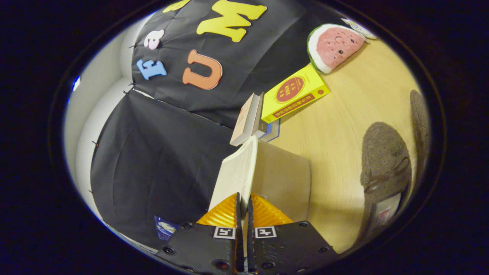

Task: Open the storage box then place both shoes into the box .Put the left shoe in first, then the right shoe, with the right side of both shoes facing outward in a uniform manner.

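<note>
step: opening the storage box | gripper [243,208]: fingers nearly closed, pinching the lid [237,172] edge-on at 12 o'clock | box [284,183]: just right of the fingers | shoes [384,168]: lying on the table [344,126] at 2 o'clock | next: swinging the lid fully clear, then releasing.

Gripper [243,204] jaws clamped on box lid [237,172].

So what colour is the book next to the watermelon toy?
Yellow with a red circle, seen in the gripper view: book, toy.
</note>
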Demonstrator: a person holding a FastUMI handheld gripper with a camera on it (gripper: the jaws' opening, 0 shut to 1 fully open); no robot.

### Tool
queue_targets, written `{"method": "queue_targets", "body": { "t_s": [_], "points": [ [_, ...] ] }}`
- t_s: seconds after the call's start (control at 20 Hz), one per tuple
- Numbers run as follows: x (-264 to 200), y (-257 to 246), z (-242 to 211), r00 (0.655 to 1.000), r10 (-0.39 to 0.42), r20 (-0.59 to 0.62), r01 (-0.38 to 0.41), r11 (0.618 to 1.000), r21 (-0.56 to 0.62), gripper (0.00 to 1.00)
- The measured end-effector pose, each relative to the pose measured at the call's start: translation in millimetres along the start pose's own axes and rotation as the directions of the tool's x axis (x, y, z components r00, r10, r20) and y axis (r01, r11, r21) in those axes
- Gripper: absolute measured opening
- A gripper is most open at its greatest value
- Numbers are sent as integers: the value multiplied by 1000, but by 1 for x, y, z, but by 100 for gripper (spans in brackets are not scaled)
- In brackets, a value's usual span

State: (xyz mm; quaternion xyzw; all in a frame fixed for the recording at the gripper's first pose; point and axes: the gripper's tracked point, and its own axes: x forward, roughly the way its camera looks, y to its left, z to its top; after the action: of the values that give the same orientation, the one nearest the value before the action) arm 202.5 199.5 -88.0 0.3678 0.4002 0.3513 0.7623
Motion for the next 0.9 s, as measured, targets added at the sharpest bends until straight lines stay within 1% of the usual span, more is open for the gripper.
{"method": "queue_targets", "body": {
  "t_s": [0.05,0.15,0.3,0.4,0.6,0.75,0.9],
  "points": [
    [-3,9,3,1000,-16,5,16,999,-50,4],
    [-8,33,5,999,-45,24,47,993,-110,4],
    [-17,86,11,998,-38,50,45,985,-164,4],
    [-13,118,12,998,-45,54,55,976,-209,4],
    [9,182,6,997,-46,54,59,960,-275,4],
    [39,225,-7,999,-21,40,32,957,-289,4],
    [73,254,-23,999,-8,34,18,954,-300,4]
  ]
}}
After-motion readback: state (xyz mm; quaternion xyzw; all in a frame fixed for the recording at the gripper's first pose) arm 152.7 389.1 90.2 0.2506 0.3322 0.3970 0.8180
